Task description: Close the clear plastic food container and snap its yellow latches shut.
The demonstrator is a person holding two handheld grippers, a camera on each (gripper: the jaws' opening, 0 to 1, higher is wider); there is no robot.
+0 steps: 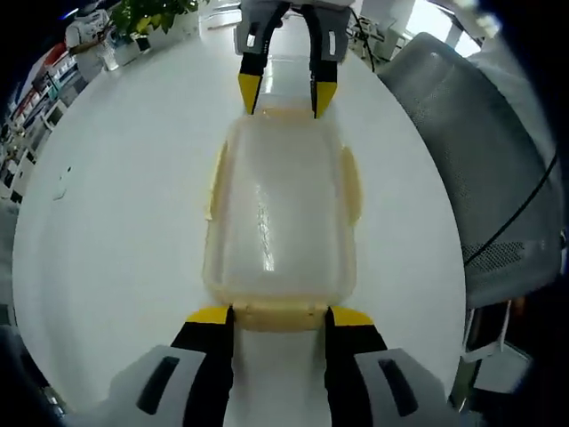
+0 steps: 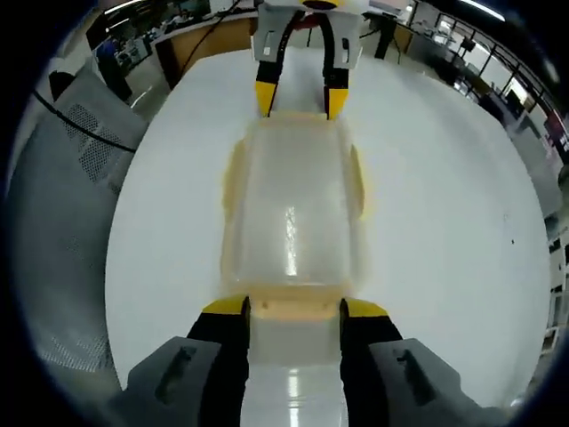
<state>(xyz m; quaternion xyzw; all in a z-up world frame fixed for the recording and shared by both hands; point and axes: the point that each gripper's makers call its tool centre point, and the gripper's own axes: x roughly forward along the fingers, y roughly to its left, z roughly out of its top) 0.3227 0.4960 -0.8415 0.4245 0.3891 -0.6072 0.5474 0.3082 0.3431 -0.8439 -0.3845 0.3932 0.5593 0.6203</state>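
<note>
Nearest in the left gripper view: my left gripper [image 1: 280,313], black jaws with yellow tips, spread wide and standing either side of the near-end yellow latch [image 1: 280,316] of the clear plastic food container [image 1: 280,222], tips level with the container's end wall; gripping nothing that I can see. The container lies lengthwise on the white table [image 1: 116,222], lid on, milky-clear with a glossy streak of reflected light down its middle. Pale yellow latches along both long sides; whether they are snapped flat or only folded against the wall I cannot make out through the fisheye blur. At the far end my right gripper [image 1: 283,96] comes in from the top, jaws apart, yellow tips bracketing the far end of the lid. In the right gripper view the arrangement mirrors: right gripper [image 2: 293,309] nearest, jaws wide, flanking the latch [image 2: 293,307] at its end of the container [image 2: 292,209]; left gripper [image 2: 300,100] at the opposite end, also apart. Grey mesh chair [image 1: 484,160] beside the table; potted plant [image 1: 147,18] and office desks beyond.
</note>
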